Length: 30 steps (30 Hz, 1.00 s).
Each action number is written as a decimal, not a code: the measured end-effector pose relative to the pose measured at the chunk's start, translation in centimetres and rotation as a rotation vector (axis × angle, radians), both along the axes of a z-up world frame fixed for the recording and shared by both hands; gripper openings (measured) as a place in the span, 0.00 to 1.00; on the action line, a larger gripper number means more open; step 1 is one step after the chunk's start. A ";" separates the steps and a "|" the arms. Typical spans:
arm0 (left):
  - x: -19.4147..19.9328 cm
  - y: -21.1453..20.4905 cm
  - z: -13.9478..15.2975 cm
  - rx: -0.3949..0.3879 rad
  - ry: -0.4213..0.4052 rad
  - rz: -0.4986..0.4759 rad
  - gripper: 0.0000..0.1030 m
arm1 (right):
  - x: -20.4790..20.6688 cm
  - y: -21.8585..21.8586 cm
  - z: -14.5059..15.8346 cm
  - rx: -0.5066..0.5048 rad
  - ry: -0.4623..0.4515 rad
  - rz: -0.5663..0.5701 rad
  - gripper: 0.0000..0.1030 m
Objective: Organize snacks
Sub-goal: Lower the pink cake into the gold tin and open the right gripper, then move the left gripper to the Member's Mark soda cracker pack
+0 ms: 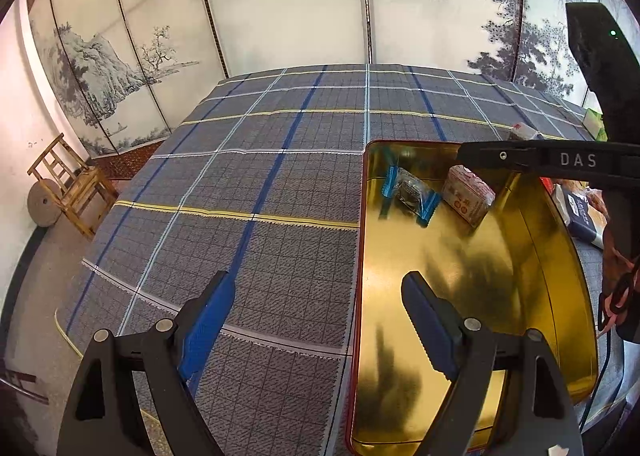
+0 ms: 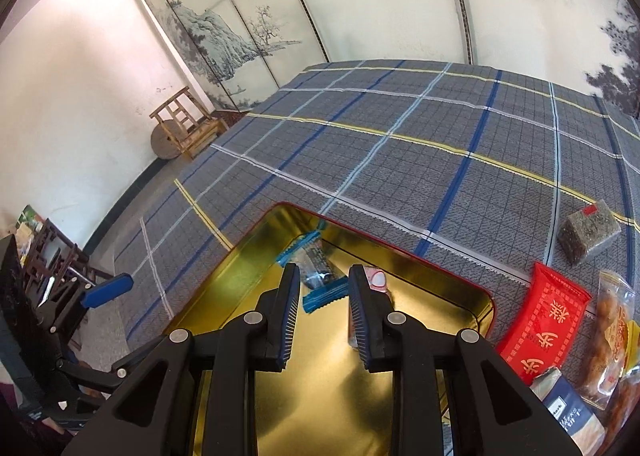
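Note:
A gold tin tray (image 1: 520,256) with a red rim lies on the plaid tablecloth; it also shows in the right wrist view (image 2: 248,256). In it lie a blue-ended wrapped snack (image 1: 410,192) (image 2: 318,274) and a pink-and-white packet (image 1: 468,194) (image 2: 376,280). My left gripper (image 1: 316,320) is open and empty, straddling the tray's left rim. My right gripper (image 2: 324,312) is open and empty above the tray, just short of the two snacks. It shows at the right of the left wrist view, fingertips hidden.
Right of the tray lie a red packet (image 2: 544,320), a clear bag of brown snacks (image 2: 612,332), a dark blue and white packet (image 2: 568,412) and a grey-green block snack (image 2: 590,230). A wooden chair (image 1: 68,184) stands by the wall.

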<state>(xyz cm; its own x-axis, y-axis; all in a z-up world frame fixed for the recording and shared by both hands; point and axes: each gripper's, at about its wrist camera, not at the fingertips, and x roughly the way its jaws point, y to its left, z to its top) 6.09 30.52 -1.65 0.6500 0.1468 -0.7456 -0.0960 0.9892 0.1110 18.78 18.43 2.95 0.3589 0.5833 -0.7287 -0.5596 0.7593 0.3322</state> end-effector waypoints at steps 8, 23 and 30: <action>-0.3 -0.9 0.5 0.023 -0.010 -0.012 0.80 | -4.0 -1.3 2.4 0.086 -0.099 0.022 0.27; -1.0 -4.0 1.8 0.076 -0.032 -0.061 0.81 | -10.5 -9.1 2.3 0.092 -0.142 -0.068 0.33; -1.1 -6.1 2.4 0.107 -0.034 -0.089 0.82 | -11.7 -15.2 1.5 0.094 -0.129 -0.186 0.35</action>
